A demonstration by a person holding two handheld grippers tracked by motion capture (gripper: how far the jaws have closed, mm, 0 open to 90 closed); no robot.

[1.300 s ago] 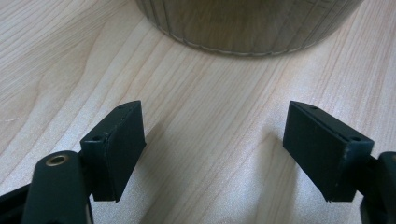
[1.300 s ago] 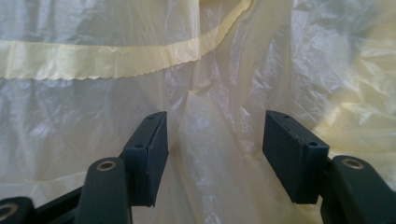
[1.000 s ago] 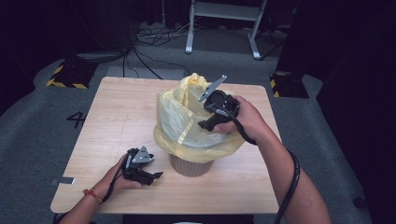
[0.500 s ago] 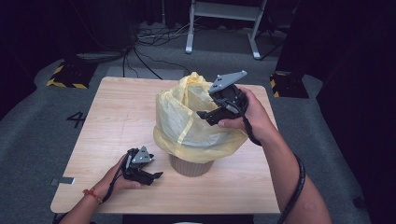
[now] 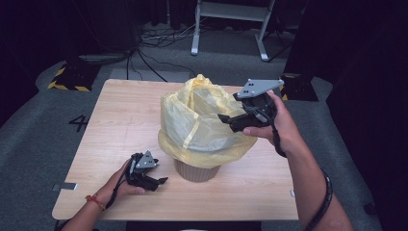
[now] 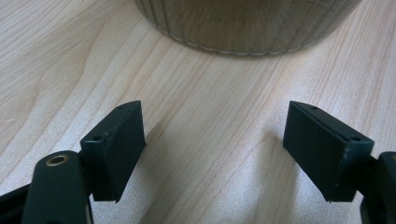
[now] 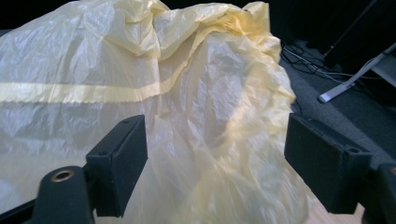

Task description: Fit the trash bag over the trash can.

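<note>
A crumpled yellow plastic bag is draped over a ribbed beige bin in the middle of the wooden table. My right gripper hovers at the bag's right side and points left at it. Its jaws have just been opening and now stand wide apart; in the right gripper view the bag lies beyond the pads, untouched. My left gripper rests on the table left of the bin, open with nothing between its jaws. In the left gripper view it faces the bin's base.
Bare tabletop lies to the left and behind the bin. Grey carpet surrounds the table. Cables and a metal stand sit on the floor beyond the far edge, with yellow-black striped blocks at both far corners.
My right gripper has drawn back from the top of the bag, up and to the right, with its jaws spreading wider. The left hand has stayed put.
</note>
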